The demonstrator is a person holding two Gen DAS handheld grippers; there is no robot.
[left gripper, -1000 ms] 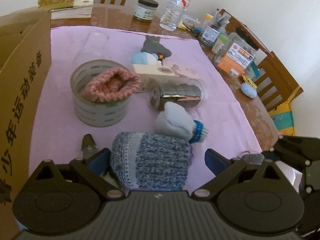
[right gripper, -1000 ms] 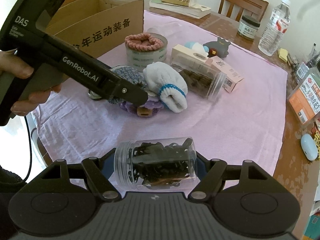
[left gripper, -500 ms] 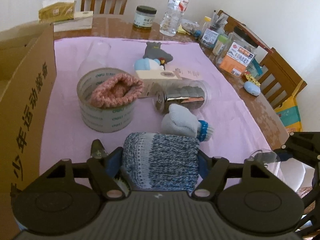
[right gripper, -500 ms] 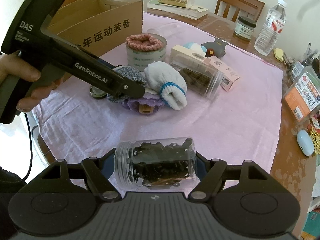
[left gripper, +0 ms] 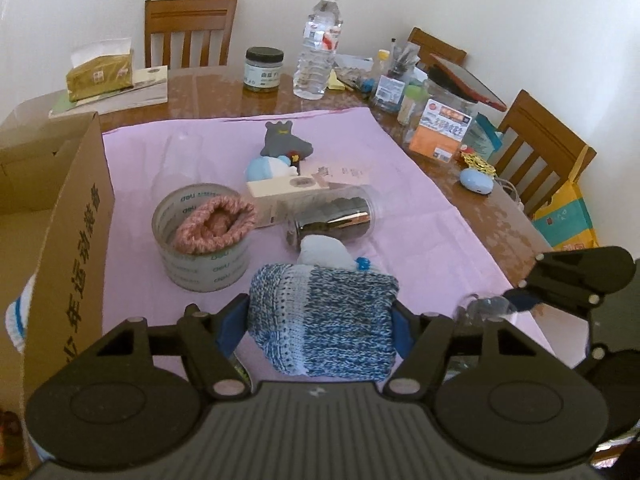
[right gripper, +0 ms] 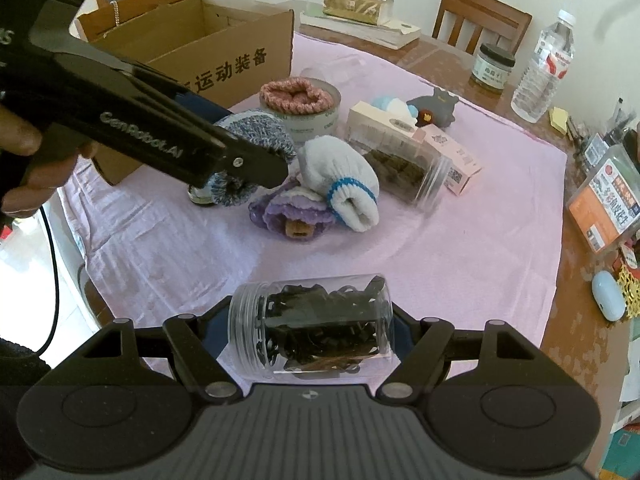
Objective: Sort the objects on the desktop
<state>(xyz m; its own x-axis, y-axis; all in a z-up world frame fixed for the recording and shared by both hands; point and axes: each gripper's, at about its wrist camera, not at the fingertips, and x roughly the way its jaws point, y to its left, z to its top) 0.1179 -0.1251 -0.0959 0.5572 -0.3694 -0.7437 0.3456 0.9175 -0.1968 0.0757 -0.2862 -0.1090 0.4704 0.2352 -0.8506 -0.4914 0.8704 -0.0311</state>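
Left gripper [left gripper: 320,320] angled down beside the cardboard box [left gripper: 68,216], jaws closing on the blue knit hat [left gripper: 320,320], now lifted clear of the cloth; right gripper [right gripper: 310,326] unmoved, half-open jaws clamping the clear jar [right gripper: 310,326], far from the box.

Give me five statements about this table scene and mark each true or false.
1. The left gripper has the blue knit sock between its closing jaws. True.
2. The right gripper is empty. False: it grips a clear jar of dark items.
3. A pink knit item sits in the tape roll. True.
4. The water bottle lies on its side. False: it stands upright.
5. The cardboard box is closed. False: its top is open.
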